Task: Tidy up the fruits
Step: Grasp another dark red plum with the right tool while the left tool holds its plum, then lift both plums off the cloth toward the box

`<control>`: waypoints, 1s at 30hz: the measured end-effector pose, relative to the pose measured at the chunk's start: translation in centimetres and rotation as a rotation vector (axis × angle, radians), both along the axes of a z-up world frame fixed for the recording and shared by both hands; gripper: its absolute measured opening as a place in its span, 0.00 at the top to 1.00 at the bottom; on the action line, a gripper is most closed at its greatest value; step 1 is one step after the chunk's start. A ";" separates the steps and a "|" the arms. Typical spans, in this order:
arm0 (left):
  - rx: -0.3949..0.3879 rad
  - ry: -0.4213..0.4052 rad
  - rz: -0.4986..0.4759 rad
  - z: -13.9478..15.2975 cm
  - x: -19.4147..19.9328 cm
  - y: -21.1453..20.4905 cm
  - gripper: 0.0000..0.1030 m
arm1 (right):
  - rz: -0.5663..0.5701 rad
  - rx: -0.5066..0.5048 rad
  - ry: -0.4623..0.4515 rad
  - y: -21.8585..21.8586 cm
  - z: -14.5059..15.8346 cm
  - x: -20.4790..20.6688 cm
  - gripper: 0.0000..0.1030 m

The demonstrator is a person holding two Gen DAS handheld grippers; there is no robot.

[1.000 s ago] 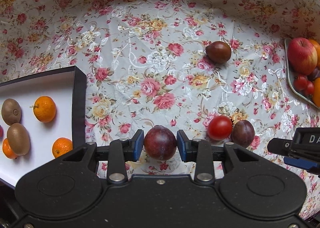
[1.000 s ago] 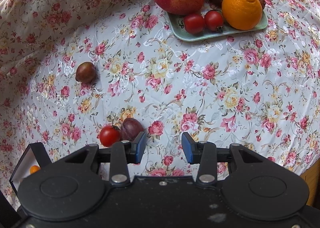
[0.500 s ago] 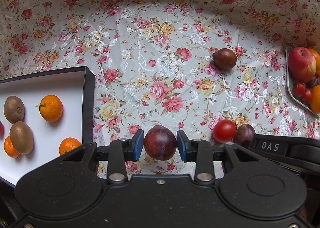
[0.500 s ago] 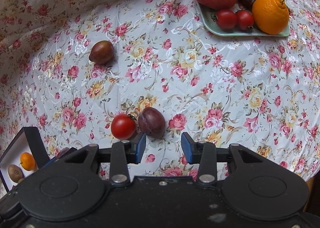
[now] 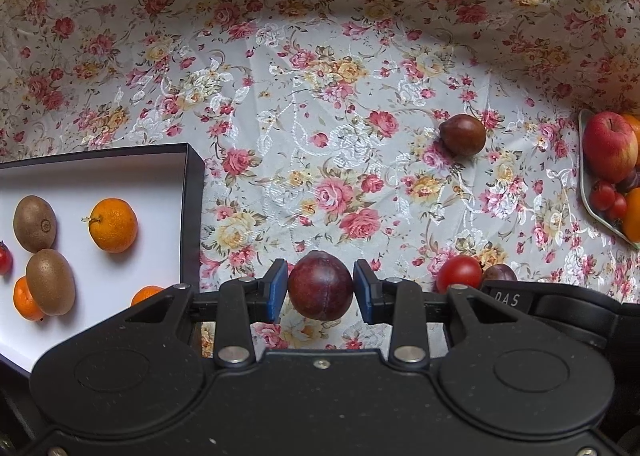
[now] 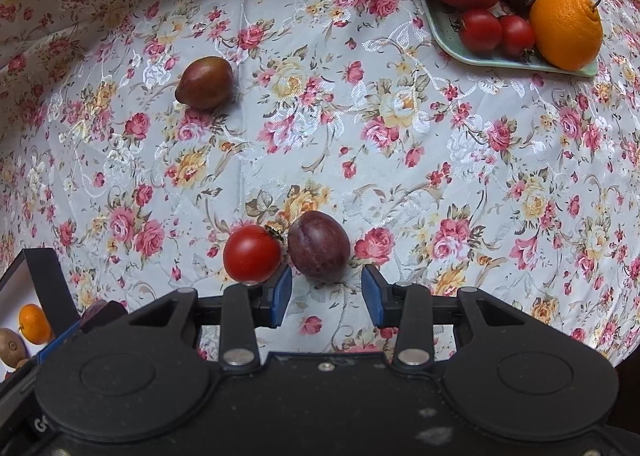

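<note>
The left gripper was clamped on a dark plum beside the box, while the right gripper, jaws apart and just been closing, straddled a loose plum touching a tomato, seemingly lining up a grab

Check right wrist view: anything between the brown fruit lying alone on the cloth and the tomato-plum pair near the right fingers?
Nothing: only bare floral tablecloth lies between the brown fruit and the tomato and plum, in the right wrist view.

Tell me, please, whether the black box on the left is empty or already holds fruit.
It holds fruit. In the left wrist view the black box contains two kiwis, several mandarins and a small red fruit at the picture's edge; the rest is cut off.
</note>
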State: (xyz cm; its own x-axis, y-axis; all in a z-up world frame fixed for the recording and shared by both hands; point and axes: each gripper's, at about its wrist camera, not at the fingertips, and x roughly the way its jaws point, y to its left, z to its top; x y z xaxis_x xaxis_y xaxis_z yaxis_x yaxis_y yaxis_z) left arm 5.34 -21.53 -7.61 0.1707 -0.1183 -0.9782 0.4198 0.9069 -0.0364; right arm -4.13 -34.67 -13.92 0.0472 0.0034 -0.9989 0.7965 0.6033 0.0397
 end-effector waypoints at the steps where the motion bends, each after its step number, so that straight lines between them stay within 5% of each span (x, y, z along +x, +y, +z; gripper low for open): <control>1: 0.000 -0.001 0.000 0.0 0.1 0.0 0.57 | 0.001 0.000 0.004 0.0 -0.1 0.1 0.60; 30: 0.000 -0.004 0.020 0.2 1.8 -0.6 0.57 | 0.039 -0.012 0.068 -0.7 -2.0 3.4 0.65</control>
